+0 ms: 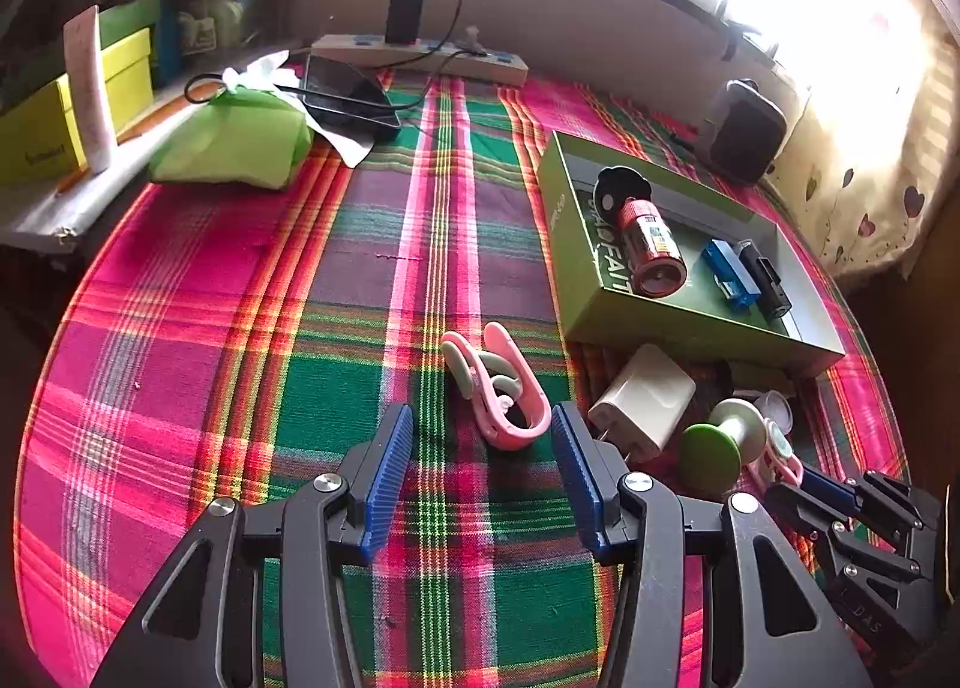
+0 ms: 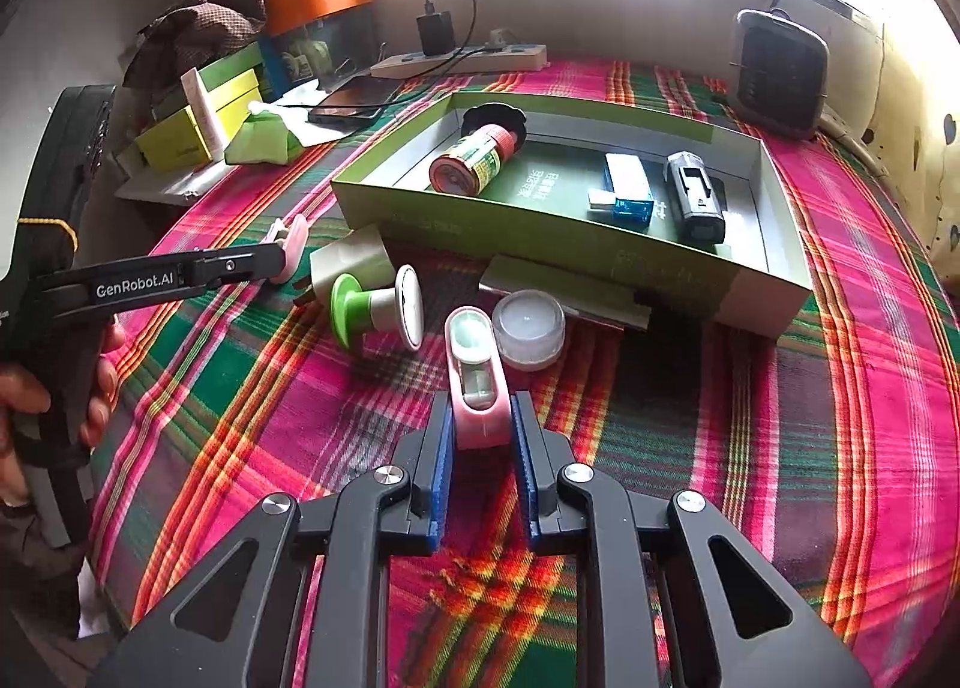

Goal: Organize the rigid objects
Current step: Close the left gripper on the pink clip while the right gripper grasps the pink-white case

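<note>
Right gripper (image 2: 480,430) pinches the glossy pink oblong case (image 2: 477,382) between ribbed blue pads, low over the woven plaid cloth (image 2: 780,418); left gripper (image 1: 483,448) gapes wide around a curved pink plastic clip (image 1: 498,388), near the green cardboard tray (image 2: 540,232)
</note>
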A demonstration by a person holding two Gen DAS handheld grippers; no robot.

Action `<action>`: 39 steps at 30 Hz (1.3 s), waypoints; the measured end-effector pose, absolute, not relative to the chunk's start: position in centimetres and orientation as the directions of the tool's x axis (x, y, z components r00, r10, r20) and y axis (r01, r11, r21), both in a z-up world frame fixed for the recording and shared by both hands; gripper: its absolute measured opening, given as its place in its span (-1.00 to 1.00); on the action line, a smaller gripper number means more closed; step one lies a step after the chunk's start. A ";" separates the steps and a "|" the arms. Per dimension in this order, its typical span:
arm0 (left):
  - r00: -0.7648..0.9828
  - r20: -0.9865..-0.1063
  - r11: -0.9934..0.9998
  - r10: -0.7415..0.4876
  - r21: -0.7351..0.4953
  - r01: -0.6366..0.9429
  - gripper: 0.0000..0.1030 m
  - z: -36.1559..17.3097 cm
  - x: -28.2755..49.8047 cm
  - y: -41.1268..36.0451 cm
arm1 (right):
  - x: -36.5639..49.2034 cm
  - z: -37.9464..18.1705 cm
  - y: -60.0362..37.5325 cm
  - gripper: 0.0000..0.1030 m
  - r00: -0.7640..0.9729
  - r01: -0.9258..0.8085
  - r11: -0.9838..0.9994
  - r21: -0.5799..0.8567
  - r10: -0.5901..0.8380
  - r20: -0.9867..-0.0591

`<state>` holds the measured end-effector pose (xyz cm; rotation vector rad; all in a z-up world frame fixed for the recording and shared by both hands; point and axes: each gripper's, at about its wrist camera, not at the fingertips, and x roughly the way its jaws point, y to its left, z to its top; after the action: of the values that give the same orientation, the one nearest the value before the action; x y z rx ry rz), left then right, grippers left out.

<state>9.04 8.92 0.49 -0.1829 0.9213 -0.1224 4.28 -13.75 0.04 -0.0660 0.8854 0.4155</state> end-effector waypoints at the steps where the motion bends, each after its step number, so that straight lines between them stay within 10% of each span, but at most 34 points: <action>1: 0.599 -0.781 0.979 -0.177 -0.200 0.028 -0.07 0.5 9.1 8.8 | 4.1 0.0 -13.9 -0.63 0.558 -0.381 0.918 0.111 0.324 -0.764; 25: 0.615 -0.779 0.986 -0.121 -0.167 -0.017 -0.07 0.4 9.7 9.8 | 4.1 0.1 -19.0 -0.63 0.612 -0.231 0.971 0.055 0.189 -0.768; 39: 0.628 -0.776 0.997 -0.057 -0.072 0.002 -0.07 0.2 10.8 8.7 | 6.0 -0.1 -18.9 -0.01 0.616 -0.201 0.980 0.003 0.129 -0.777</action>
<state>10.85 8.72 0.18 -0.0659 0.8908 -0.0338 5.99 -18.94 -0.07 -0.0876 0.8875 0.1901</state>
